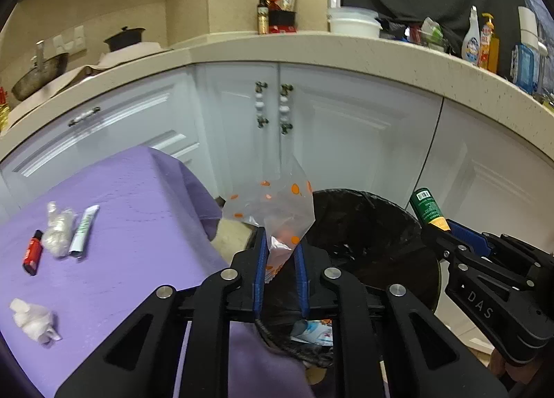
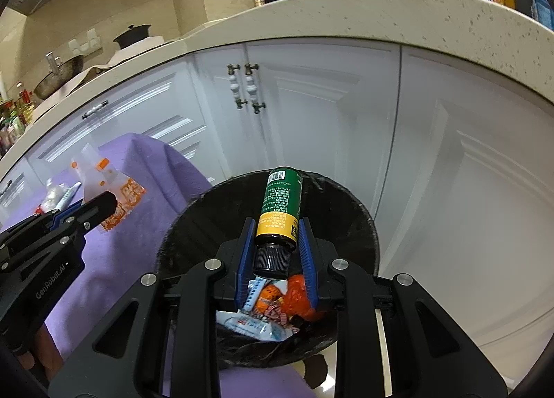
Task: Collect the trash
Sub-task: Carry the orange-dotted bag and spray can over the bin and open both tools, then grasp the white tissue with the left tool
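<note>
My left gripper (image 1: 279, 239) is shut on a clear plastic bag with orange dots (image 1: 277, 204), which stands up from between the blue pads beside the near-left rim of the black-lined trash bin (image 1: 377, 202). My right gripper (image 2: 277, 225) is shut on a green bottle with a yellow band and black cap (image 2: 282, 195), held over the bin's opening (image 2: 363, 225). Wrappers and an orange piece (image 2: 297, 294) lie inside the bin. On the purple cloth (image 1: 131, 211) lie a red lighter (image 1: 33, 252), crumpled clear plastic (image 1: 59, 230), a small tube (image 1: 83, 230) and a white tissue wad (image 1: 33, 320).
White cabinet doors (image 1: 346, 121) stand right behind the bin under a speckled countertop (image 1: 311, 48). The counter carries bottles, white bowls (image 1: 353, 22) and a wok (image 1: 41, 72). The cloth-covered table lies left of the bin.
</note>
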Demonstrator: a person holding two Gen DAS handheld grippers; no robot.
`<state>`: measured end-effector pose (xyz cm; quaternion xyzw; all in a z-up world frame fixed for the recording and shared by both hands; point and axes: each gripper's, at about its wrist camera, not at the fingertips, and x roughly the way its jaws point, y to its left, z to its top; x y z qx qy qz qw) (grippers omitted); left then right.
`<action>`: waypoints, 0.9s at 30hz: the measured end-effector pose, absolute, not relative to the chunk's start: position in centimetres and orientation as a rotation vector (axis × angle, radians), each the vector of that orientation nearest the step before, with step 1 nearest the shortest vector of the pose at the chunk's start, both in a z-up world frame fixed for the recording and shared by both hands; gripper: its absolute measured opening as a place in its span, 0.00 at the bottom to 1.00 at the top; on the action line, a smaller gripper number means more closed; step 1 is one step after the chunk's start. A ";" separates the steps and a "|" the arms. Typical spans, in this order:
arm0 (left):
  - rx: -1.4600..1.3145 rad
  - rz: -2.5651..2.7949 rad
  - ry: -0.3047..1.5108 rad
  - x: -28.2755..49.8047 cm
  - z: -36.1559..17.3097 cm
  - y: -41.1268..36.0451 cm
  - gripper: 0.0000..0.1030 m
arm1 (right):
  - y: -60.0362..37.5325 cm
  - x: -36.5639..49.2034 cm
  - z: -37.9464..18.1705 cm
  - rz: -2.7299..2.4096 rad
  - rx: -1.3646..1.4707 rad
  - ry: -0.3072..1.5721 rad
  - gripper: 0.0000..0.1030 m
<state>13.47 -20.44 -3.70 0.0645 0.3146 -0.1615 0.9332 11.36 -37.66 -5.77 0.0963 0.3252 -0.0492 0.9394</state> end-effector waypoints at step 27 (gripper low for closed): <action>0.068 -0.185 0.663 11.8 -3.1 -11.6 0.57 | -30.9 12.0 -4.9 0.026 0.176 0.665 0.35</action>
